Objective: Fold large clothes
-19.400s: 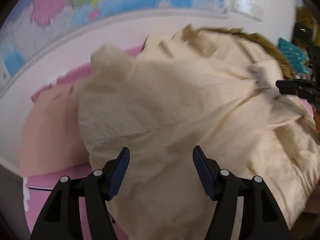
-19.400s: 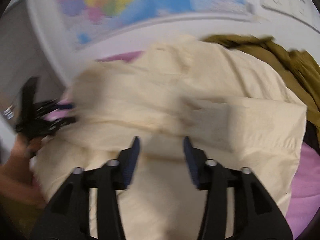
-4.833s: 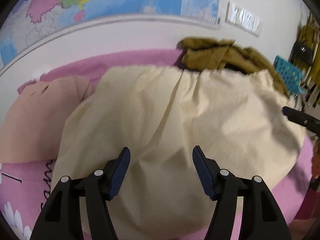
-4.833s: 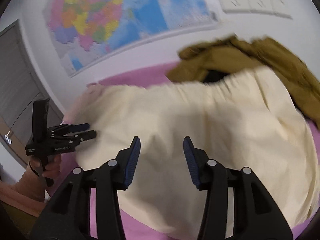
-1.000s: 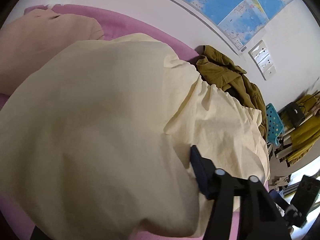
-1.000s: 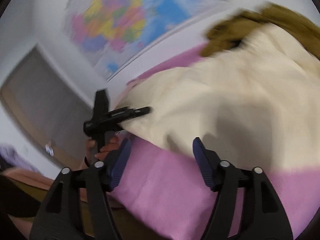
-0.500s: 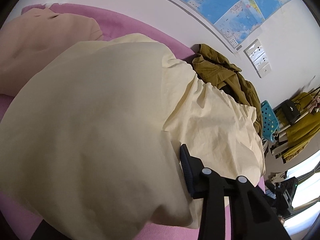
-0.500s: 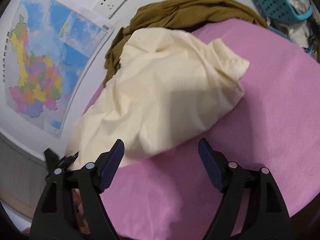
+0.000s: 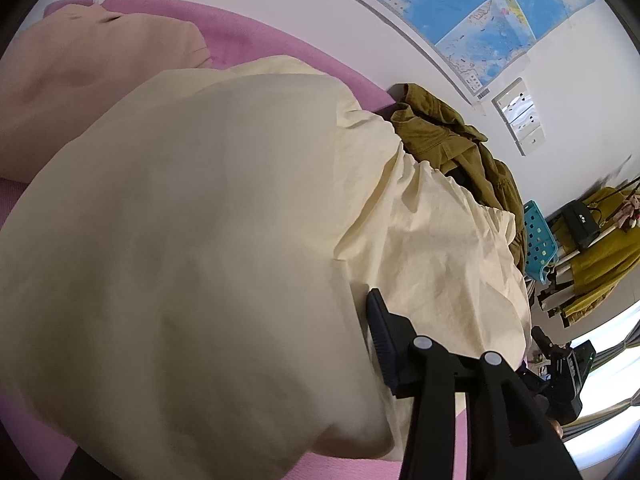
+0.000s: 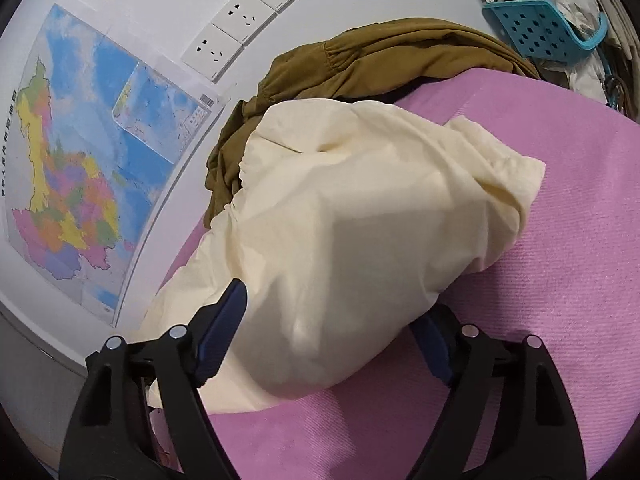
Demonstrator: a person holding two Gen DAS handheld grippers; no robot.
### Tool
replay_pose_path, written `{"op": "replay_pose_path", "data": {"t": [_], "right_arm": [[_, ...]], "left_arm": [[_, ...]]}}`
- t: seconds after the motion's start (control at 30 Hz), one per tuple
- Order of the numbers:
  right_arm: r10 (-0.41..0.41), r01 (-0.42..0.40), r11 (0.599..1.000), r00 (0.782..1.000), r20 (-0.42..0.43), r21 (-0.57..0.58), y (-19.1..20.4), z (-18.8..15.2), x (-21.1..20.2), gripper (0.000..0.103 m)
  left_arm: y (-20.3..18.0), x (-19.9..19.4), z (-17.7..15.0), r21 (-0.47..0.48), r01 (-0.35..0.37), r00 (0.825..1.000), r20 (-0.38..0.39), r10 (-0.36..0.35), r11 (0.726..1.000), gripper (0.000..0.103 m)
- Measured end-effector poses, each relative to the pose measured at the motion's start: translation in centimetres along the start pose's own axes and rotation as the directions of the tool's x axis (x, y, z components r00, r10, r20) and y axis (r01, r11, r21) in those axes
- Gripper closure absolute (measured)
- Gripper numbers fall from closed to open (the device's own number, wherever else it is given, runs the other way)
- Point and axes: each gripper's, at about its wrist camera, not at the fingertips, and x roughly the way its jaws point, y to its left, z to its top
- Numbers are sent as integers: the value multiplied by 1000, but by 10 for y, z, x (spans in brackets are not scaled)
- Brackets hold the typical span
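A large cream garment (image 9: 200, 248) lies on the pink cover (image 10: 568, 208), part folded over itself. In the left wrist view its fold drapes over my left gripper and hides the left finger; only the right finger (image 9: 384, 344) shows, pressed against the cloth. Whether it grips is hidden. In the right wrist view the cream garment (image 10: 360, 220) bulges between the fingers of my right gripper (image 10: 336, 340), which stands wide open around its near edge. The right gripper also shows far right in the left wrist view (image 9: 560, 364).
An olive garment (image 10: 380, 60) lies bunched against the wall behind the cream one. A peach garment (image 9: 80, 80) lies at the far left. A blue basket (image 10: 536, 28) and clutter stand at the right. A map (image 10: 80, 148) and sockets hang on the wall.
Over the last second the right gripper swung round to the garment's right end and came close over its edge. The left gripper stayed under the lifted fold, shifting slightly.
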Motion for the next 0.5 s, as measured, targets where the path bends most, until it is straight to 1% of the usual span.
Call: {"op": "replay_pose_path", "data": {"t": [0.03, 0.07, 0.1, 0.2, 0.23, 0.27, 0.3, 0.33, 0.37, 0.4, 0.5], "right_arm": [[-33, 33, 999, 999, -18, -20, 3, 0, 3, 28], [-63, 61, 997, 998, -29, -48, 8, 0, 7, 24], [-67, 65, 996, 997, -28, -64, 13, 0, 10, 22], [-57, 55, 996, 998, -32, -73, 19, 4, 22, 22], [-34, 31, 997, 999, -37, -66, 19, 7, 27, 23], [-30, 28, 998, 999, -39, -58, 18, 9, 30, 26], [-28, 26, 998, 999, -36, -56, 20, 10, 33, 27], [-7, 4, 998, 999, -49, -62, 22, 12, 38, 28], [-9, 5, 998, 998, -59, -70, 24, 12, 42, 31], [-22, 16, 997, 998, -64, -82, 26, 13, 45, 32], [-6, -2, 996, 996, -86, -85, 29, 15, 50, 37]], "left_arm": [[0, 0, 0, 4, -3, 1000, 0, 3, 1000, 59], [-1, 1, 1, 5, -5, 1000, 1, 5, 1000, 58], [-1, 2, 2, 7, -5, 1000, 2, 5, 1000, 56], [-6, 4, 4, 28, -18, 1000, 8, 18, 999, 52], [-8, 6, 5, 40, -28, 1000, 13, 27, 999, 50], [-10, 7, 5, 51, -33, 999, 16, 33, 998, 49], [-12, 8, 6, 63, -36, 999, 18, 35, 997, 44], [-14, 10, 7, 68, -23, 1000, 17, 22, 997, 32], [-16, 12, 8, 76, 4, 1000, 13, -5, 997, 25], [-18, 14, 8, 88, 13, 1000, 12, -14, 996, 18], [-28, 19, 9, 124, -55, 998, 25, 52, 991, 18]]}}
